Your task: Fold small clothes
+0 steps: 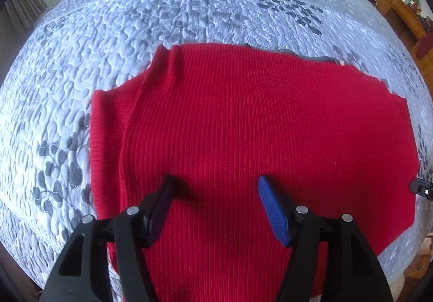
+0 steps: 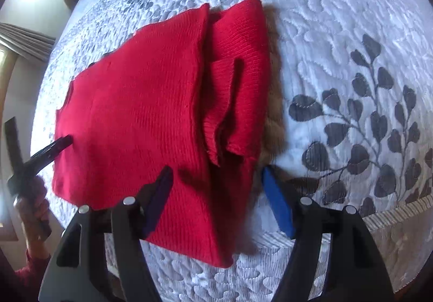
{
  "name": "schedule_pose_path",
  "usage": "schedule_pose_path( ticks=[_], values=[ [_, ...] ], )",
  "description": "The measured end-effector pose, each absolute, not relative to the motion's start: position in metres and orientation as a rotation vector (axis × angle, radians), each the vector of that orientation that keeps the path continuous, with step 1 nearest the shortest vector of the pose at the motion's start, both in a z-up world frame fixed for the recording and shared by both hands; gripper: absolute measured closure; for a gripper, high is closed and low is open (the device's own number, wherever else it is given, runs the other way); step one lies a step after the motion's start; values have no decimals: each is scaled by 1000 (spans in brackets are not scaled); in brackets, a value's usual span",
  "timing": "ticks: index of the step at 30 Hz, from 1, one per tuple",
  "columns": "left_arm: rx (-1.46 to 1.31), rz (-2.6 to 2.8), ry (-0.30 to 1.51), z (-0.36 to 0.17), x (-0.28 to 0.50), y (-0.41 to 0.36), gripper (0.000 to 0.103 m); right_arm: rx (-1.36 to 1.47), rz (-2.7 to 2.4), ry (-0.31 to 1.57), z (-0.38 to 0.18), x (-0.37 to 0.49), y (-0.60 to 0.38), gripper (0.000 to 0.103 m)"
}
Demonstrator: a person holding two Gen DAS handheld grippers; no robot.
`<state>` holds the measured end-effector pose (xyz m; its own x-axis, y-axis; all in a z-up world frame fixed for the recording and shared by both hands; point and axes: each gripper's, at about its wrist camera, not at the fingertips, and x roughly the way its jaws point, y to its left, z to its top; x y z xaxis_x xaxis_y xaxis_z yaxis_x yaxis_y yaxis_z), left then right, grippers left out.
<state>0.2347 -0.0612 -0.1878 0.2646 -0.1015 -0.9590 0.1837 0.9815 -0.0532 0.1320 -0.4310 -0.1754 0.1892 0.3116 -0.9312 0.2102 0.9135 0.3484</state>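
Nearest, left gripper [image 1: 216, 188] standing wide, empty, poised over the near hem of the red ribbed knit sweater [image 1: 243, 126]. Right gripper [image 2: 216, 177] likewise spread, holding nothing, straddling the sweater's right edge where a folded-in sleeve [image 2: 232, 101] lies. Sweater spread flat on the pale quilted bedspread with grey leaf print [image 2: 351, 44], something brown and furry [image 2: 273, 123] peeking from beneath. Best next, judging by this: pinch both near corners evenly, lift together, carry toward the far edge, keep the tucked sleeve from slipping out.
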Motion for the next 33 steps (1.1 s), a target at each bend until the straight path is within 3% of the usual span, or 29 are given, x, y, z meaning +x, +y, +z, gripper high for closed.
schedule_pose_path(
  ticks=[10, 12, 13, 18, 20, 23, 33],
  values=[
    [60, -242, 1303, -192, 235, -56, 36, 536, 76, 1374, -180, 128, -443, 40],
    [59, -245, 1304, -194, 236, -56, 35, 538, 72, 1374, -181, 129, -443, 49],
    [59, -247, 1305, -194, 237, -56, 34, 552, 93, 1370, -181, 129, -443, 61],
    [56, -271, 1305, -196, 239, -54, 32, 693, 145, 1362, -191, 133, -450, 63],
    [56, -289, 1307, -197, 240, -53, 32, 736, 153, 1366, -193, 134, -455, 85],
    [61, -316, 1319, -197, 242, -53, 31, 767, 153, 1368, -186, 134, -455, 92],
    [6, -393, 1352, -197, 245, -45, 29, 169, 161, 1278, -92, 169, -310, 93]
  ],
)
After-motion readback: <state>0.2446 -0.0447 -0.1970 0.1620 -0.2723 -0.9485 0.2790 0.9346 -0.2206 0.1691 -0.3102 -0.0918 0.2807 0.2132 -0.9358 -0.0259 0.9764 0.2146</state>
